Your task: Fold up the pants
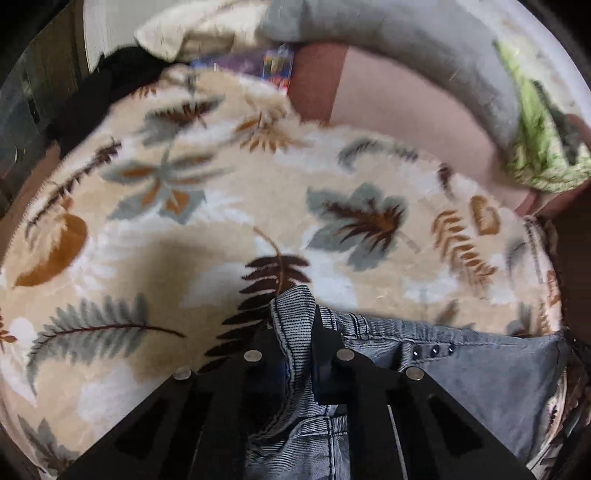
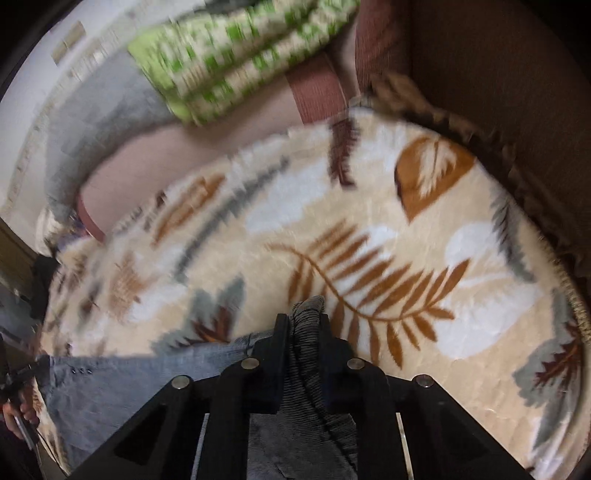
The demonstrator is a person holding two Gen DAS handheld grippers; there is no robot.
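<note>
Grey-blue denim pants [image 1: 480,373] lie along the near edge of a leaf-print blanket [image 1: 221,206]. My left gripper [image 1: 297,325] is shut on a bunched end of the pants' waistband, which sticks up between its black fingers [image 1: 325,332]. My right gripper [image 2: 303,325] is shut on the other bunched end of the pants [image 2: 306,369]. The pants stretch to the left from it [image 2: 122,384] over the blanket [image 2: 369,229]. Three small studs show on the waistband in both views.
A grey cushion [image 1: 424,44], a cream pillow [image 1: 192,29] and a green patterned cloth [image 1: 535,147] lie at the far side, on a pink-brown sheet [image 1: 388,107]. Dark clothing [image 1: 92,96] lies far left. The green cloth also shows in the right wrist view [image 2: 236,55].
</note>
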